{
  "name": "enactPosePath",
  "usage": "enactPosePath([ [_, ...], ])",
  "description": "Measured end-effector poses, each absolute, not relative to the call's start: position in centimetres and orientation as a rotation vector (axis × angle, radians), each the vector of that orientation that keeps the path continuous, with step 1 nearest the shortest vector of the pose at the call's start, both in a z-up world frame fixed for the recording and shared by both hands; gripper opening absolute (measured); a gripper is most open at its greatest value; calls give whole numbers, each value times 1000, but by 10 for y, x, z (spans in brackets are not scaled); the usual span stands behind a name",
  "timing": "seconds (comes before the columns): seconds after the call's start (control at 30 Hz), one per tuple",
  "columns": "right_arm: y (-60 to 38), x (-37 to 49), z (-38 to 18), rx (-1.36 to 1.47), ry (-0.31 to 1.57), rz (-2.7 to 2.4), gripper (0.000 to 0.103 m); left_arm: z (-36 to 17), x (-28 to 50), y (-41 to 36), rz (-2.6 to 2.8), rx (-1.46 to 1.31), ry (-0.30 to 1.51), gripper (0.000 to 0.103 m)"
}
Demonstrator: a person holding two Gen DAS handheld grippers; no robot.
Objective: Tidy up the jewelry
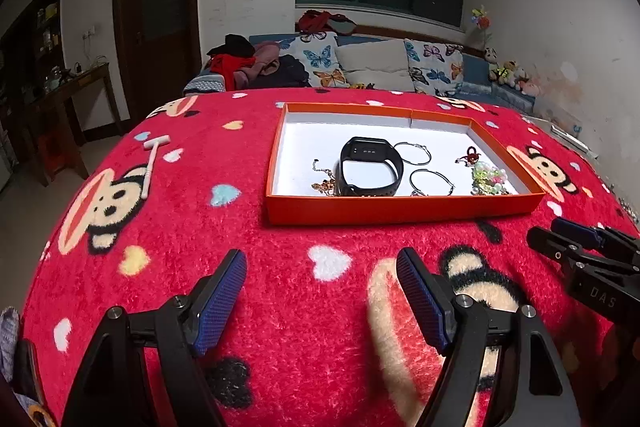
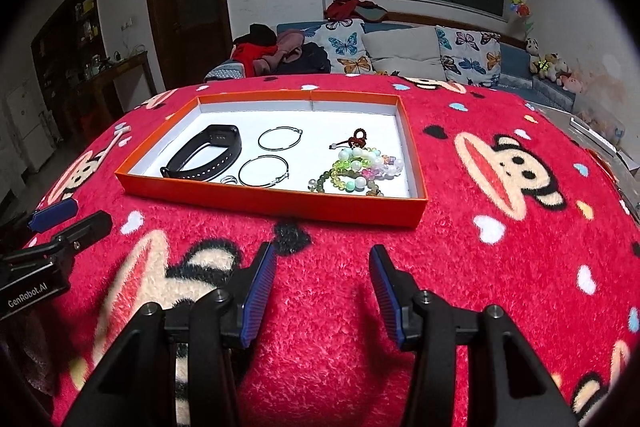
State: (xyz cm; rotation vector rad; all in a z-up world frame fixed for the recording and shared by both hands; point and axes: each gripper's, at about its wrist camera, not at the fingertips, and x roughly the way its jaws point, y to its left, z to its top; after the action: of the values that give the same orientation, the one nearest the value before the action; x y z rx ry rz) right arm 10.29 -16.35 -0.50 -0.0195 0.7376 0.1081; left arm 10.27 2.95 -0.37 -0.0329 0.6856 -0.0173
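The orange tray (image 2: 276, 205) rests on the red blanket-covered counter (image 2: 500, 267), beyond both grippers. Inside it lie a black watch band (image 2: 208, 157), two hoop earrings (image 2: 266, 157), a gold chain (image 1: 325, 183) at the left end and a heap of bead bracelets (image 2: 356, 169) at the right end.

The left gripper (image 1: 320, 297) hovers over the blanket with its fingers set wide, nothing between them. The right gripper (image 2: 322, 293) has its fingers at a medium gap, likewise empty.

Key relation: the tray's long axis runs left to right across the view, and every item lies ahead of the fingers, past the near wall of the tray. The bead bracelets lie almost straight ahead of the right gripper; the watch band and the gold chain lie ahead of the left gripper. A white T-shaped stick (image 1: 154, 163) lies apart on the blanket, far left of the tray, nearest the left gripper.
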Motion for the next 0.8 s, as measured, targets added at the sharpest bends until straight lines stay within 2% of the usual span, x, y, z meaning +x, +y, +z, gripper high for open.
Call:
enactPosePath([
  [0.8,-152,100,-3,-55,731,139,53,-1,96,21,-14,1,667,83],
])
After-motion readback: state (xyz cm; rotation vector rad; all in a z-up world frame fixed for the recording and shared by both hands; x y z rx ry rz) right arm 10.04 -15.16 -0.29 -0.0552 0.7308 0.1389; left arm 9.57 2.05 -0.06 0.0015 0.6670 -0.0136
